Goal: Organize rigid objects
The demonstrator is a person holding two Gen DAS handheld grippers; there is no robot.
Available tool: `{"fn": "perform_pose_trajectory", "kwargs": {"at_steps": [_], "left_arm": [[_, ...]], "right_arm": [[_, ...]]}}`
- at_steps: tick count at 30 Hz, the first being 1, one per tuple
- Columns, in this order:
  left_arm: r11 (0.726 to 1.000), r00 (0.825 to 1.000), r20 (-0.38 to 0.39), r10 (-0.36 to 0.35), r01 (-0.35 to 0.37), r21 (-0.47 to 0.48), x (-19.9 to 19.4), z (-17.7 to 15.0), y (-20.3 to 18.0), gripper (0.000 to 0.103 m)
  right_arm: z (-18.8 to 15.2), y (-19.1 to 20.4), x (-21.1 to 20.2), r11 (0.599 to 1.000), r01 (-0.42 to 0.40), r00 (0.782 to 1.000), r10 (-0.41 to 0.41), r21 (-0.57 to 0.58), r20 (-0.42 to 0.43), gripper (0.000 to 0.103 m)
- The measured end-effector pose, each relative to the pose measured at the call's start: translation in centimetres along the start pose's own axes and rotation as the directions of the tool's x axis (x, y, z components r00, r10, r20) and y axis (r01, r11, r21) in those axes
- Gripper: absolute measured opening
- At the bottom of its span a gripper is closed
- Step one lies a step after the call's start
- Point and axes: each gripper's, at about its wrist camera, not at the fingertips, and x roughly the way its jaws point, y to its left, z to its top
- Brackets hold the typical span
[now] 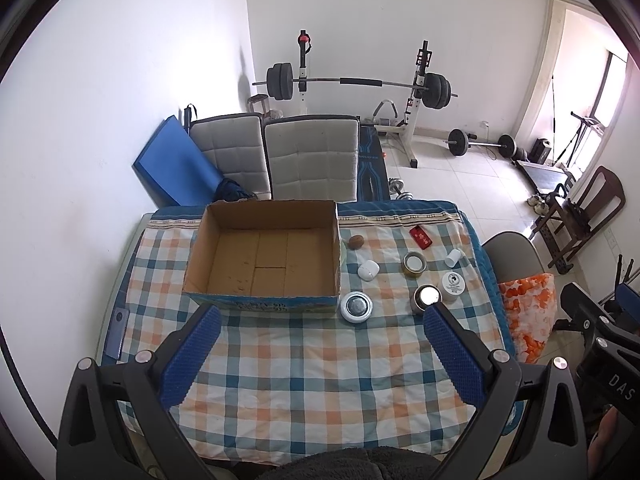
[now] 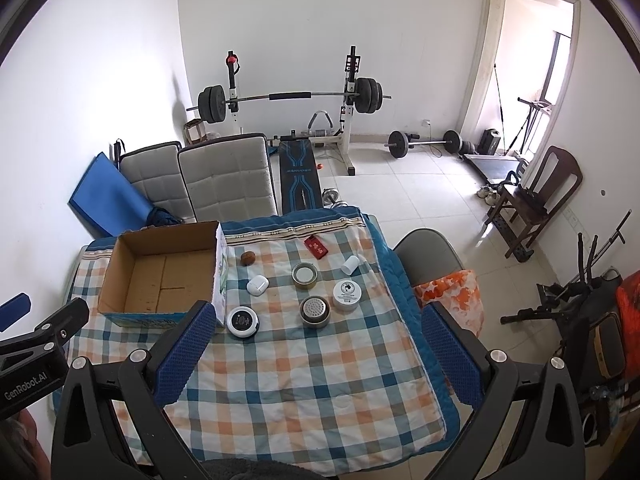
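Box beside jars, maybe touching

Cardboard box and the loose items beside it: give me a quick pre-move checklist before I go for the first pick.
1. Cardboard box open and empty: ok.
2. Left gripper open, holding nothing: ok.
3. Right gripper open, holding nothing: ok.
4. Round white tin next to the box, clear of other items: ok.
5. Metal cup and white jar close together; touching or apart: cannot tell.
6. Items' weight or contents: cannot tell.
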Motion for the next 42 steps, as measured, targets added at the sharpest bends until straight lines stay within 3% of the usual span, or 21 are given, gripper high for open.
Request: {"fn": "perform_pose_trajectory", "kwargs": {"at_steps": [9, 18, 24, 28, 33, 38, 42], "left_arm": [[1.000, 1.000, 0.002, 0.000, 0.000, -0.002, 0.1, 0.2, 0.2, 0.103], [1.000, 0.999, -0.025, -0.023, 0.023, 0.010, 2.2, 2.5, 0.2, 0.103], [0.999, 0.994, -0.104, -0.040, 0.043, 0.024, 8.8, 4.7, -2.3, 0.103], [0.997, 0.975, -0.215, -0.060, 0.071, 0.041, 15.1, 5.2, -5.2, 0.103], [0.995, 0.927, -0.369, -0.067, 0.089, 0.044, 23.8, 3.4, -9.4, 0.103], [0.997, 0.880, -0.474, -0.034, 0.064, 0.049, 32.4, 1.8, -12.5, 0.103], [0.998, 0.837, -0.546, -0.006, 0.043, 0.054, 38.6, 0.7, -14.0, 0.103]], "right_arm": [[-0.3, 0.3, 0.0, 0.999, 0.031, 0.998, -0.031, -0.019, 0.048, 0.103], [0.1, -1.0, 1.8, 0.999, 0.038, 0.999, -0.038, 0.001, 0.010, 0.103], [1.0, -4.1, 8.2, 0.997, 0.023, 0.997, -0.018, 0.070, -0.078, 0.103], [1.9, -6.4, 15.4, 0.994, 0.008, 0.990, 0.008, 0.113, -0.139, 0.103], [1.3, -8.6, 26.5, 0.996, 0.044, 0.949, -0.017, 0.080, -0.314, 0.103], [-0.5, -10.6, 38.7, 0.994, 0.062, 0.883, -0.014, 0.086, -0.470, 0.103], [-2.3, -11.4, 47.0, 0.990, 0.075, 0.813, 0.008, 0.117, -0.582, 0.097]]}}
